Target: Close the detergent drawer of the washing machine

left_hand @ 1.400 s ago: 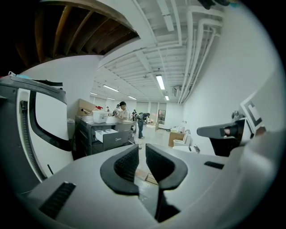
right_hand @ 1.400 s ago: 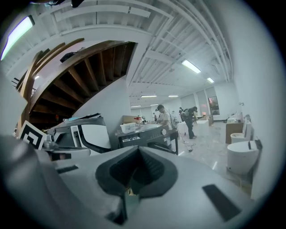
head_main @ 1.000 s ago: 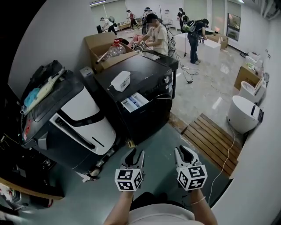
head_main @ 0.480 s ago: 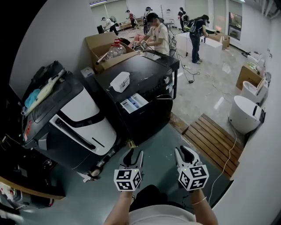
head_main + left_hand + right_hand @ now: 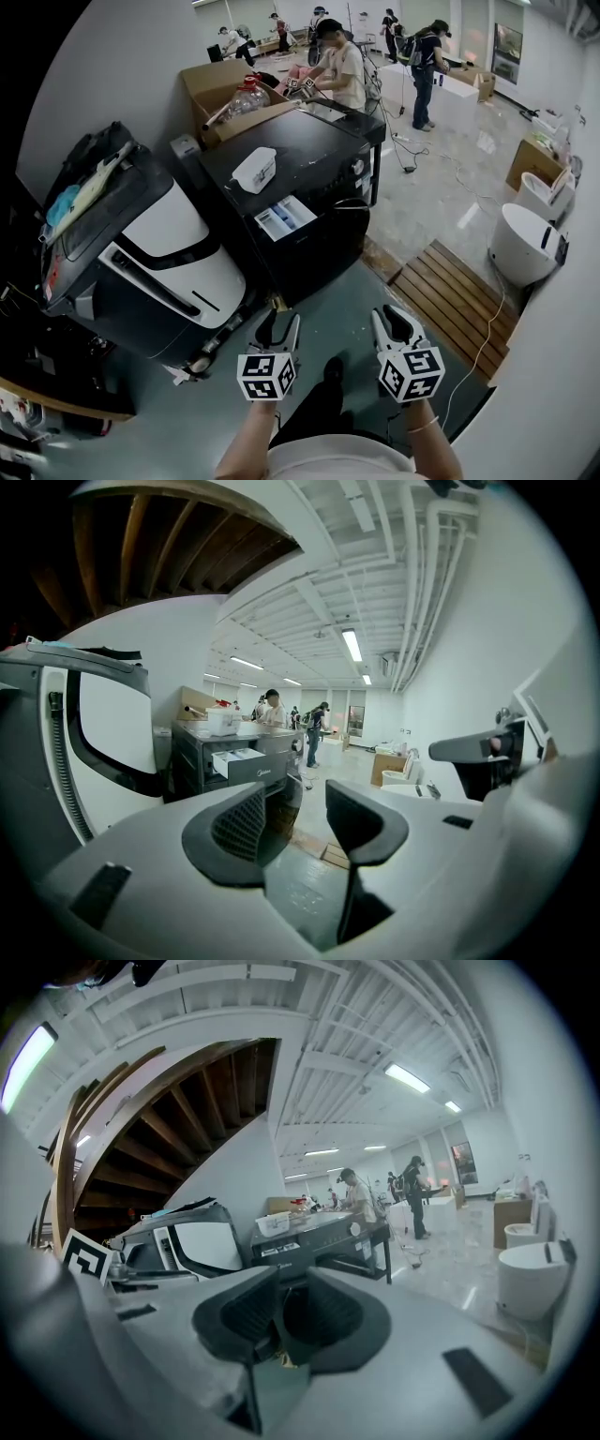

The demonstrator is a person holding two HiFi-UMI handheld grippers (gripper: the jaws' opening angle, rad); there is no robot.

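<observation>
Our left gripper (image 5: pixel 279 324) has just been opening its jaws, with nothing between them. Our right gripper (image 5: pixel 395 324) is closed and empty. We hold both well short of the washing machine (image 5: pixel 319 150). Its detergent drawer (image 5: pixel 286 217) stands pulled out, so we judge the closing not yet begun.

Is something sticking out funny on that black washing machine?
Yes. The detergent drawer is pulled out from the front of the black washing machine, with its white compartments showing. A white tub also sits on top of the machine.
</observation>
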